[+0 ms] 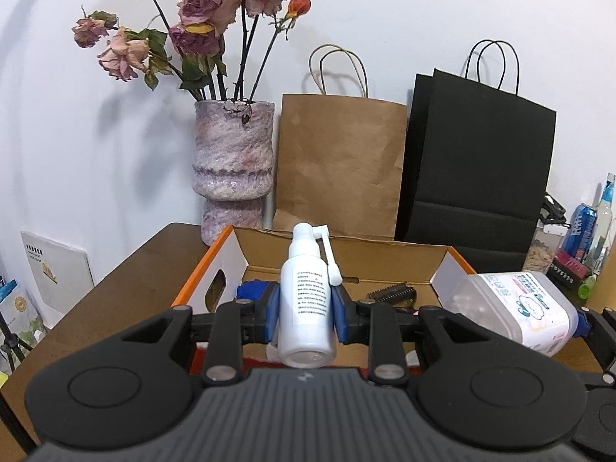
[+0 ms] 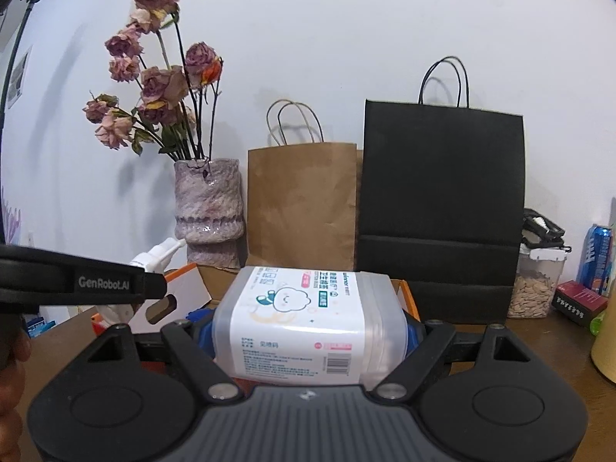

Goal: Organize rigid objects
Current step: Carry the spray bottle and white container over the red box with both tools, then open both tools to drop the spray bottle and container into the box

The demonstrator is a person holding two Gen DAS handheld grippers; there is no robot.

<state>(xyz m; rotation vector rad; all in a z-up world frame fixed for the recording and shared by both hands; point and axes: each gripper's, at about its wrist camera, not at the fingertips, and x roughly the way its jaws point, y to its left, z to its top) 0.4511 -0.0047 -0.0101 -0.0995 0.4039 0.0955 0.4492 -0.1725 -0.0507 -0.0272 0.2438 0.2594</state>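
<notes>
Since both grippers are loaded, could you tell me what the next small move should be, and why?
Probably carry the white spray bottle, clamped in the left gripper, forward over the open cardboard box and lower it in; the box sits just ahead with free floor showing.

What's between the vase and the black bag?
The brown paper bag stands between the vase and the black bag; both wrist views show it.

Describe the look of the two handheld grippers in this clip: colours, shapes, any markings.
Both are matte black plastic. The left gripper and right gripper each have blue finger pads, black scissor-like linkage arms with silver pivot bolts, two round disc-shaped housings, and a ribbed grey central body bearing a small logo. Seen from the right wrist, the left gripper's side reads "GenRobot.AI" in pale lettering.
</notes>
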